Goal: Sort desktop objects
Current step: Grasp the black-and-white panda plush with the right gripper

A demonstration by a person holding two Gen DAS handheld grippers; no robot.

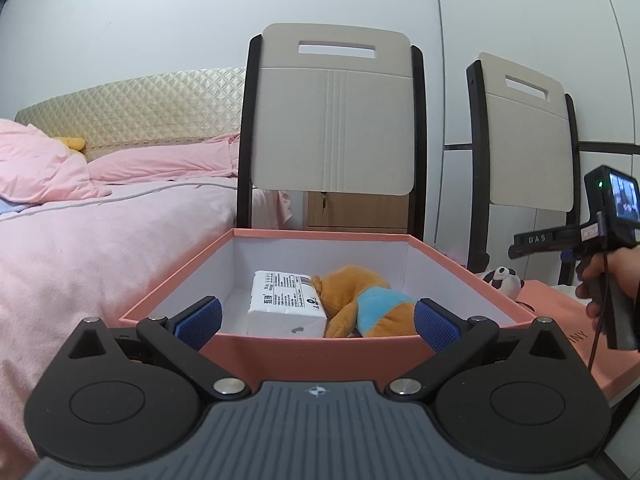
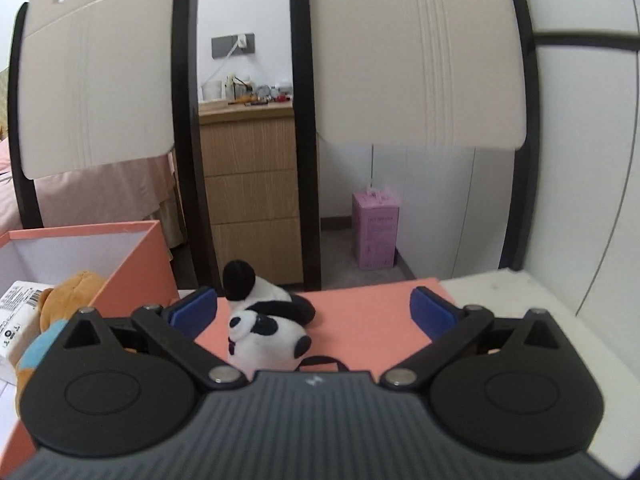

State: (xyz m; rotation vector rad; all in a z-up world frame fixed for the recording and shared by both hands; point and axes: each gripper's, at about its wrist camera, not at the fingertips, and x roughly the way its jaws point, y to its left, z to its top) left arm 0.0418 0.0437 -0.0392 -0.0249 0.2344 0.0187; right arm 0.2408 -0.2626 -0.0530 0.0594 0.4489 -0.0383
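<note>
We see the salmon-pink box (image 1: pixel 320 350) first, open-topped, already holding a white tissue pack (image 1: pixel 286 304) and an orange plush bear (image 1: pixel 360 300). Beside it the box lid (image 2: pixel 360 316) lies flat, and the panda plush (image 2: pixel 266 328) rests near the lid's near edge. Our right gripper (image 2: pixel 314 312) hovers over the panda, jaws spread wide, empty. Our left gripper (image 1: pixel 318 322) faces the box, equally wide and empty. We judge a shallow pinch could slip off the soft panda, nudging it off the lid.
</note>
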